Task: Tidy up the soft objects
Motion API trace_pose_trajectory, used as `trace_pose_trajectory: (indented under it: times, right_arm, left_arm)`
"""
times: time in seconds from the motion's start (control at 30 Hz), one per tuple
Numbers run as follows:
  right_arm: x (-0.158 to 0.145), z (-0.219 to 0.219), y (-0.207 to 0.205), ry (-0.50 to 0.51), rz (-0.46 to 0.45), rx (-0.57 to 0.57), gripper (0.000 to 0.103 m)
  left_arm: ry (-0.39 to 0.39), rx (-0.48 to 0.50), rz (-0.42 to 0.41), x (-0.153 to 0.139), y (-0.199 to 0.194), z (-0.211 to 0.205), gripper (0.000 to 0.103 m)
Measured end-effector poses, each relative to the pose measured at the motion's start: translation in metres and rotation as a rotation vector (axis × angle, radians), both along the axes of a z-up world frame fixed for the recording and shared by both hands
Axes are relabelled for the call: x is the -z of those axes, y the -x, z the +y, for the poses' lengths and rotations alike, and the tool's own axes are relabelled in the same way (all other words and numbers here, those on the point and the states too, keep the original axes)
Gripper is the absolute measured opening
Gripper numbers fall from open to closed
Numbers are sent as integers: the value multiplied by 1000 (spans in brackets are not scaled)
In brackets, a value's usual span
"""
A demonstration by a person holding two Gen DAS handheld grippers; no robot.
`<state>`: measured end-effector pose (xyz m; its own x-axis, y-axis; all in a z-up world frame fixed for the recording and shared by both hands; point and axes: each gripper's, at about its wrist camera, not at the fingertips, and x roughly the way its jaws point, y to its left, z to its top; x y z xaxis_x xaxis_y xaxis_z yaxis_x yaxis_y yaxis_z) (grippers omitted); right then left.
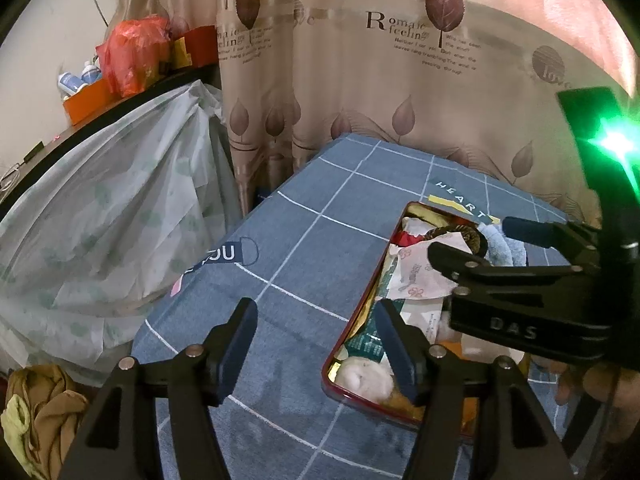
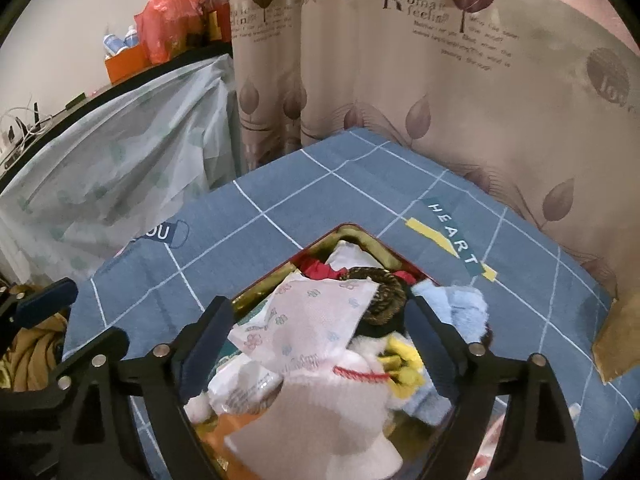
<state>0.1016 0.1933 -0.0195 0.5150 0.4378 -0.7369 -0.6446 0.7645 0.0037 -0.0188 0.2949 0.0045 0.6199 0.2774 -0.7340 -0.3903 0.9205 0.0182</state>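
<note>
A red-rimmed tin tray [image 1: 356, 320] [image 2: 280, 268] lies on the blue grid-patterned cloth and is piled with soft things: a floral tissue pack [image 2: 312, 316] [image 1: 416, 276], a white plush [image 2: 320, 412], a dark braided ring [image 2: 390, 300], a light blue fluffy cloth [image 2: 460, 308] and a yellow piece [image 2: 400, 364]. My right gripper [image 2: 316, 336] is open, its fingers spread over the pile just above the tissue pack and plush; it shows from the side in the left wrist view [image 1: 468, 240]. My left gripper [image 1: 316, 348] is open and empty over the tray's left rim.
The blue cloth [image 1: 304, 216] covers a table against a leaf-print curtain [image 1: 360, 60]. A plastic-covered piece of furniture [image 1: 112, 208] stands left, with an orange box and red bag [image 1: 132, 52] on top. Tan clothes [image 1: 40, 412] lie at lower left. A brown paper piece [image 2: 620, 336] lies on the right.
</note>
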Motion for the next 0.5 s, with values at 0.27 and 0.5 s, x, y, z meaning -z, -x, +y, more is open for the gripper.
trace_pose_trajectory:
  times: [0.27,0.5]
  right_arm:
    - [-13,-32,20,1,-6,29,91]
    - [-18,-72,44,-1,-11,62,96]
  left_arm:
    - [-5,-1,6,2,0,-2,63]
    - [-4,13,15,2,-1,-9,63]
